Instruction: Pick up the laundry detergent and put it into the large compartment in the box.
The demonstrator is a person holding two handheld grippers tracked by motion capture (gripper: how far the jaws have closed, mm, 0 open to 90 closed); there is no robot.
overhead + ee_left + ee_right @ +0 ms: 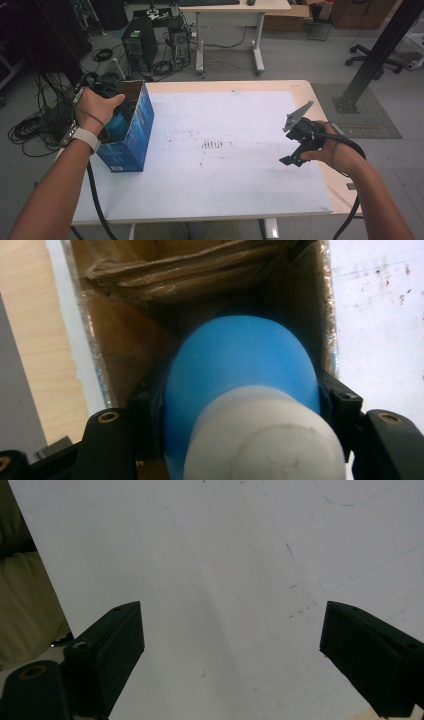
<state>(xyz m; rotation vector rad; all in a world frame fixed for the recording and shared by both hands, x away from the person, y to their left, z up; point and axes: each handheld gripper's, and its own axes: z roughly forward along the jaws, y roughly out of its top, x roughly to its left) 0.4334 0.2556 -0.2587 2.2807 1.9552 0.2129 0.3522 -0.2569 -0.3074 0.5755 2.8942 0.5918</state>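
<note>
A blue bottle with a white cap is clamped between the two black jaws of my left gripper, which is shut on it. The bottle points bottom-first down into an open cardboard box. In the high view that box is blue outside and stands at the table's left edge, with my left hand and gripper over its opening and the bottle partly inside. My right gripper hovers over the white sheet at the right, jaws wide apart with nothing between them.
A white sheet covers most of the wooden table, with dark smudges near its middle. Behind the table are a computer tower, cables on the floor and another desk. A black post stands at the right.
</note>
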